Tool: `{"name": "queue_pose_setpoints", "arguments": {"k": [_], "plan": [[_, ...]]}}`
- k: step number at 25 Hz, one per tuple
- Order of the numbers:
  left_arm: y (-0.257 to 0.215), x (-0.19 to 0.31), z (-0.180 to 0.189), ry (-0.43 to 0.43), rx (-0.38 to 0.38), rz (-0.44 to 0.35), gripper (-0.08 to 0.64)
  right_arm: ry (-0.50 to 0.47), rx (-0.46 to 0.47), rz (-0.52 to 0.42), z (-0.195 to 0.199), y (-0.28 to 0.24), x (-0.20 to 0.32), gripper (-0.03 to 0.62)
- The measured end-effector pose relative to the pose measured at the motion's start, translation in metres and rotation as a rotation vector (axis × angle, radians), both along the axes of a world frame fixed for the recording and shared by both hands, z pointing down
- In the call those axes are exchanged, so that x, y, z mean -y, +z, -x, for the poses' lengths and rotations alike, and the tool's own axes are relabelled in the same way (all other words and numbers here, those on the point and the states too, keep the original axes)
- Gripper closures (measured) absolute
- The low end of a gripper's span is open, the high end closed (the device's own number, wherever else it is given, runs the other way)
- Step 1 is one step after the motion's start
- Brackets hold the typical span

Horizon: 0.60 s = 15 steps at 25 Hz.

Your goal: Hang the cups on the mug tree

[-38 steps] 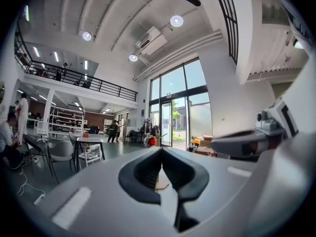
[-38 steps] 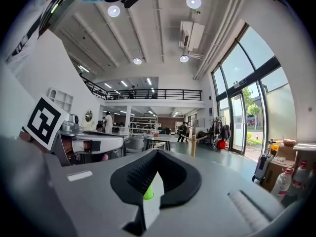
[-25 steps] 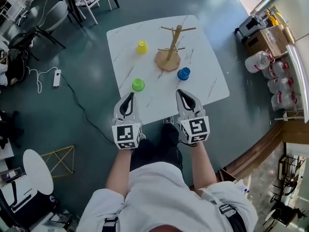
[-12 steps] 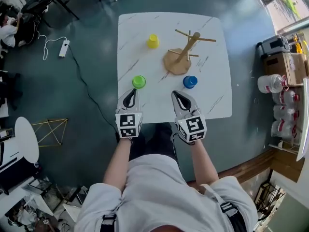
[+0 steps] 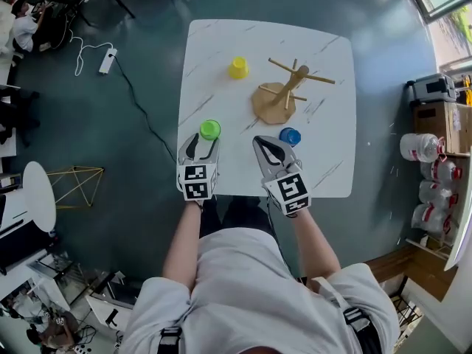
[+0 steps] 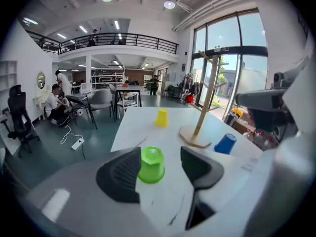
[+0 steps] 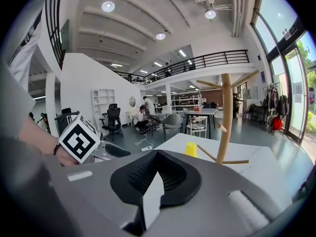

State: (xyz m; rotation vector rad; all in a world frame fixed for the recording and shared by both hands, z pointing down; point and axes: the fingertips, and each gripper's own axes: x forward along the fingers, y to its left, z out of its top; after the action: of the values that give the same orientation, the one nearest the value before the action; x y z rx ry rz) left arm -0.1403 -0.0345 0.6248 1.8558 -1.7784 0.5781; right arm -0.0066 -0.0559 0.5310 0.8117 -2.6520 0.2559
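White marble table (image 5: 324,153) on a teal floor (image 5: 147,21). The left hand-held gripper (image 5: 200,142) has jaws just opened, with the green cup (image 6: 151,164) between them, ungripped. The right hand-held gripper (image 5: 262,144) is closed and empty.

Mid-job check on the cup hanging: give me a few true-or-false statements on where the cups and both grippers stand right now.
1. No cup hangs on the mug tree yet. True.
2. The left gripper is shut on the green cup. False: its jaws have just been opening and stand apart, with the cup showing between them but not gripped.
3. The right gripper has its jaws together and holds nothing. True.
4. The yellow cup is the cup nearest the person. False: it stands farthest away. The green cup and the blue cup are nearer.
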Motion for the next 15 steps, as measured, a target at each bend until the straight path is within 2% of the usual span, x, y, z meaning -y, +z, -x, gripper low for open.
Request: {"name": "queue_pose_setpoints", "arguments": {"k": [3,4,10,14,15], "plan": [[0.018,0.007,0.004,0.004,-0.025,0.049,0.205,0.009,-0.003,0.009,0.001,0.001,0.01,0.592],[0.022,0.01,0.005,0.008,-0.033,0.057,0.186,0.016,-0.005,0.01,0.002,0.002,0.014,0.592],[0.041,0.025,0.016,0.03,-0.032,0.08,0.178,0.077,-0.025,0.018,0.001,0.002,0.019,0.592],[0.06,0.029,0.016,0.063,-0.027,0.14,0.179,0.112,-0.028,0.046,-0.001,0.01,0.014,0.592],[0.063,0.028,0.017,0.069,-0.015,0.155,0.204,0.115,-0.024,0.052,0.0,0.011,0.012,0.592]]}}
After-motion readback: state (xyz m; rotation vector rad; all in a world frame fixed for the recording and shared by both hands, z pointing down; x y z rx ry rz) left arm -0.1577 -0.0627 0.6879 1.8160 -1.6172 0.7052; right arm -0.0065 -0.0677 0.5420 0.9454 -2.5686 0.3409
